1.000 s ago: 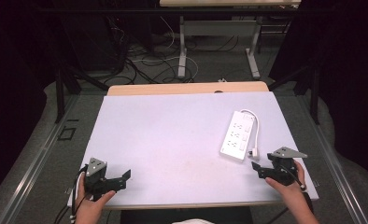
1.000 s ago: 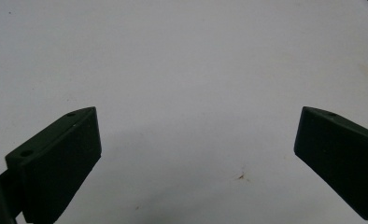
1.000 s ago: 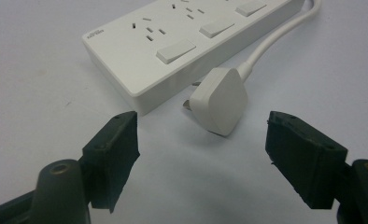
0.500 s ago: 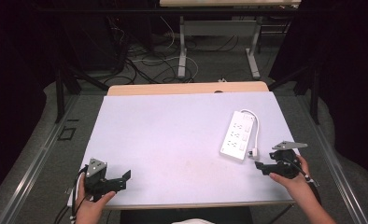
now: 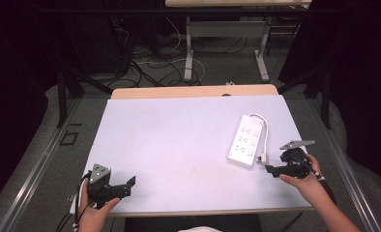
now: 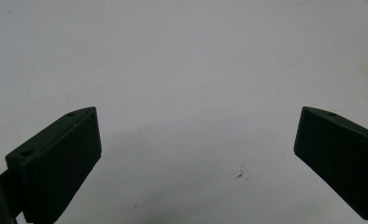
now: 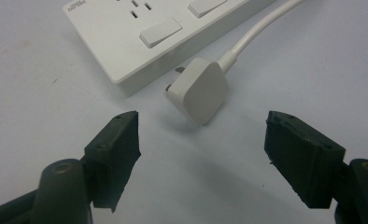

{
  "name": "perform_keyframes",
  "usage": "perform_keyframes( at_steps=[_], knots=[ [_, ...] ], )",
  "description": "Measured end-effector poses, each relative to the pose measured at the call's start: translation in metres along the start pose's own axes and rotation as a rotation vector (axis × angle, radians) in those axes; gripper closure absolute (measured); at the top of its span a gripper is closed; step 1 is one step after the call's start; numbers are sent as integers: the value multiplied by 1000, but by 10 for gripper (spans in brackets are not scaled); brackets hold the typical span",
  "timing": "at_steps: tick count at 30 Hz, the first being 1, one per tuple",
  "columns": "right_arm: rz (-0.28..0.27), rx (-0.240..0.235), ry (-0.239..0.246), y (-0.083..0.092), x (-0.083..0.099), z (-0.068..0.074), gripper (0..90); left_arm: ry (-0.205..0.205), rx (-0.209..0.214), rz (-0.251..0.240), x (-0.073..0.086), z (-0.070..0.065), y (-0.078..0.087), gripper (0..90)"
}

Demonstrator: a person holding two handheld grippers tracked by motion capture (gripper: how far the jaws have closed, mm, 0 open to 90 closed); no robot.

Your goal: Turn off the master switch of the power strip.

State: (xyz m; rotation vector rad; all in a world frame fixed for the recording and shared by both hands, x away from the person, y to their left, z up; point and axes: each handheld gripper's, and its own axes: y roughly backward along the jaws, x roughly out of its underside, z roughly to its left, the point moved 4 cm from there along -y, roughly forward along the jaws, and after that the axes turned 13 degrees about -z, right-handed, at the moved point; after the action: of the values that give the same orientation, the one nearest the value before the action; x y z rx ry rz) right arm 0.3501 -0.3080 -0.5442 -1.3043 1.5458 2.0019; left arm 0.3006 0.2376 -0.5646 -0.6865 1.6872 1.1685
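A white power strip (image 5: pixel 246 139) lies on the right half of the white table (image 5: pixel 179 140), its cable looping back to a white plug (image 5: pixel 264 157) beside its near end. My right gripper (image 5: pixel 270 170) hovers just right of that end, open, jaws aimed at the plug (image 7: pixel 198 89) and the strip's corner (image 7: pixel 149 35), with nothing between them. At the table's near-left corner my left gripper (image 5: pixel 129 185) is held open over bare tabletop; its jaws stand wide apart in the left gripper view.
The table's front edge runs just under both hands. A wooden tabletop edge (image 5: pixel 193 91) shows behind the white sheet. Desk legs (image 5: pixel 188 58) and loose cables (image 5: pixel 145 60) sit on the floor beyond.
My right gripper has risen slightly and shifted a little to the right, staying open. The left gripper and the power strip have not moved.
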Motion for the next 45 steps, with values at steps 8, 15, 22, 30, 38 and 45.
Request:
perform_keyframes(
  at_steps=[8,15,22,30,38,45],
  knots=[
    [16,4,-12,-3,-15,-4,259,0,1,0,0,0,0,8],
    [18,9,-6,-4,-33,-7,264,-1,3,2,0,0,0,8],
    [27,10,-12,-8,-47,-10,264,-2,4,1,0,-1,0,8],
    [33,26,-17,-13,-58,-15,264,-2,5,3,0,0,0,8],
    [40,38,-22,-20,-69,-20,271,3,4,-2,0,-1,0,8],
    [42,57,-26,-28,-80,-26,274,3,4,-3,0,-1,0,8]
  ],
)
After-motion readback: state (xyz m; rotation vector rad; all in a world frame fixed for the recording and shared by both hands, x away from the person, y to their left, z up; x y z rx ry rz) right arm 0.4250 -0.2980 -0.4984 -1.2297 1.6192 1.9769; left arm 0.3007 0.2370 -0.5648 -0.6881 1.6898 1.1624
